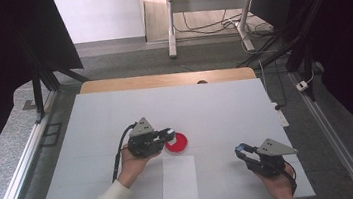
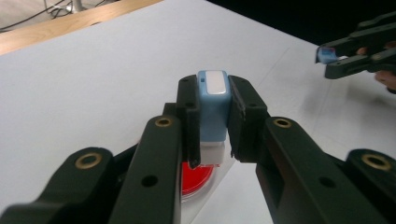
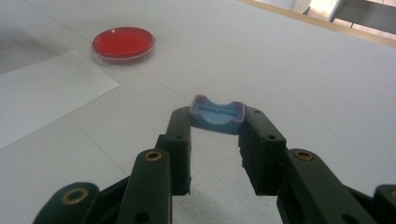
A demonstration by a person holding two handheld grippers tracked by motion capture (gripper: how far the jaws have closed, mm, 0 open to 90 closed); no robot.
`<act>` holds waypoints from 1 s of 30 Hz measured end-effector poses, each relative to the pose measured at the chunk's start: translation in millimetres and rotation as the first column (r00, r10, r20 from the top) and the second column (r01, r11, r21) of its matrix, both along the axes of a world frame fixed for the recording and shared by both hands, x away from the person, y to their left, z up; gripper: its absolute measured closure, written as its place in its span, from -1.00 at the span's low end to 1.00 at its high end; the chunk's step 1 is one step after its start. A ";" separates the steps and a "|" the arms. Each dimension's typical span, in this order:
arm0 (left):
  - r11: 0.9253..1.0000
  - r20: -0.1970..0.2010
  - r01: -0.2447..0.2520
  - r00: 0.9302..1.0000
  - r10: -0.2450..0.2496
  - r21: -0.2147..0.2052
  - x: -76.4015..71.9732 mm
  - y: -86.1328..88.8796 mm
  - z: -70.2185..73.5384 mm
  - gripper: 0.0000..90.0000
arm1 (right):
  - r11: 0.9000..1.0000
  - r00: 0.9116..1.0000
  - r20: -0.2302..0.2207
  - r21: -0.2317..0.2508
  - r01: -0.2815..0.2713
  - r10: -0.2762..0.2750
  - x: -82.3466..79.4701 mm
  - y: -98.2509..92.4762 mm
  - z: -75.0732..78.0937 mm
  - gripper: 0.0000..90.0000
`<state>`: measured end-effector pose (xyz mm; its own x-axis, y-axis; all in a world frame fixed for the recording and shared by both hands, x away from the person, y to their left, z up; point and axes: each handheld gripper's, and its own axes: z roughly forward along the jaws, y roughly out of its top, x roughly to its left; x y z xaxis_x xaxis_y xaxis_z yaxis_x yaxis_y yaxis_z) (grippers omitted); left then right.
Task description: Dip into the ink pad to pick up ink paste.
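My left gripper (image 1: 167,133) is shut on a light blue stamp (image 2: 212,112), gripped by its sides with its white base pointing down. It hovers right over a round red ink pad (image 1: 178,143), and the pad's red disc (image 2: 198,179) shows below the jaws. Whether stamp and pad touch, I cannot tell. My right gripper (image 1: 241,150) rests low at the near right, shut on a small blue cap (image 3: 217,114) with a curved notch. The right gripper (image 2: 329,55) appears far off in the left gripper view, with the cap (image 2: 324,54) at its tip.
A blank white sheet of paper (image 1: 179,178) lies near the front edge, just below the ink pad (image 3: 123,43). The white tabletop (image 1: 225,99) ends in a wooden strip (image 1: 162,79) at the far side. Dark frames and cables stand beyond.
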<state>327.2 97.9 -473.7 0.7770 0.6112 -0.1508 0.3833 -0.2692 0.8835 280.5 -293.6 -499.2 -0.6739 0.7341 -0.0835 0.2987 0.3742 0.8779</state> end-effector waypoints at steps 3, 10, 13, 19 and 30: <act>1.000 0.001 -0.004 1.000 0.004 0.005 3.7 0.0 -0.5 0.68 | 1.000 1.000 0.000 -0.008 -0.002 0.002 -0.5 1.1 0.2 0.44; 0.999 0.007 -0.007 1.000 0.006 0.035 18.8 -6.5 -3.0 0.68 | 1.000 1.000 -0.001 -0.007 0.005 -0.005 -0.6 -0.7 -0.1 0.44; 0.999 0.004 -0.007 1.000 0.007 0.043 24.7 -9.0 -4.6 0.68 | 1.000 1.000 -0.001 -0.008 0.001 -0.001 -0.5 0.1 -0.1 0.44; 0.997 0.007 -0.021 1.000 0.020 0.081 39.0 -13.3 -9.0 0.68 | 1.000 1.000 -0.002 -0.007 -0.002 0.002 -0.7 1.1 -0.7 0.44; 0.998 -0.016 -0.012 1.000 0.013 0.061 43.0 -14.1 -15.3 0.68 | 1.000 1.000 -0.006 -0.015 -0.006 0.005 0.3 2.3 -2.0 0.44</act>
<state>370.2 83.7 -489.0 0.7666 0.6296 -0.1262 0.4017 -0.3169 0.8592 280.8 -291.3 -501.2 -0.6785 0.7291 -0.0902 0.3017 0.3885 0.8706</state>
